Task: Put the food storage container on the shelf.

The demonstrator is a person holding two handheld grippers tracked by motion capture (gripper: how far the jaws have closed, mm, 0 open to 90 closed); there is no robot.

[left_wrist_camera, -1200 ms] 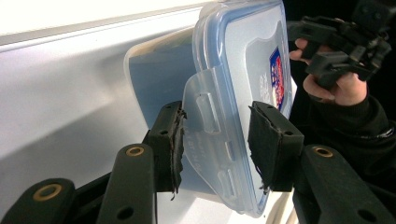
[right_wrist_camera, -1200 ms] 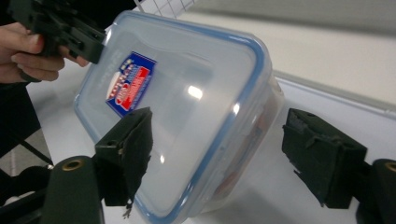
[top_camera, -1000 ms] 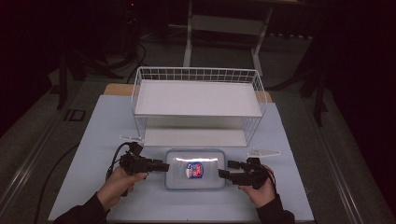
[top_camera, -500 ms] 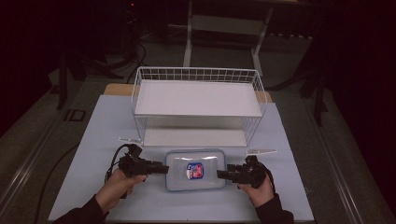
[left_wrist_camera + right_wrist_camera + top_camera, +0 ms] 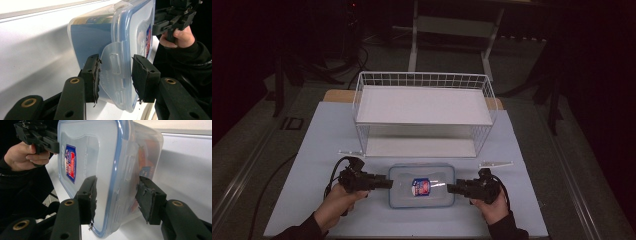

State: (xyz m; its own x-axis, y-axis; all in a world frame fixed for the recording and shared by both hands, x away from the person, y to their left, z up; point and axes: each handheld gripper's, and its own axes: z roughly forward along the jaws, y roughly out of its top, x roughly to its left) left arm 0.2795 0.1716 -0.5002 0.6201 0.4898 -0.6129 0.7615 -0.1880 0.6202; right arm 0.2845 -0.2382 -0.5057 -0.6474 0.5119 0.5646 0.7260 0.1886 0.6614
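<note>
Since a second ago both grippers have closed in on the container's short ends; the container itself has not shifted. The clear plastic food container (image 5: 422, 185), blue-sealed lid with a red-and-blue label, lies flat on the table (image 5: 312, 150) at 6 o'clock from the white wire rack (image 5: 424, 107). The left gripper (image 5: 382, 183) stands at the container's 9 o'clock end, jaws apart, straddling the locking flap (image 5: 113, 67) without pinching it. The right gripper (image 5: 452, 188) stands at the 3 o'clock end, jaws likewise apart around the lid edge. Judged risk: if the jaws bite only the thin flap or lid rim, the latch may spring open or the container tilt and slip on lifting.
</note>
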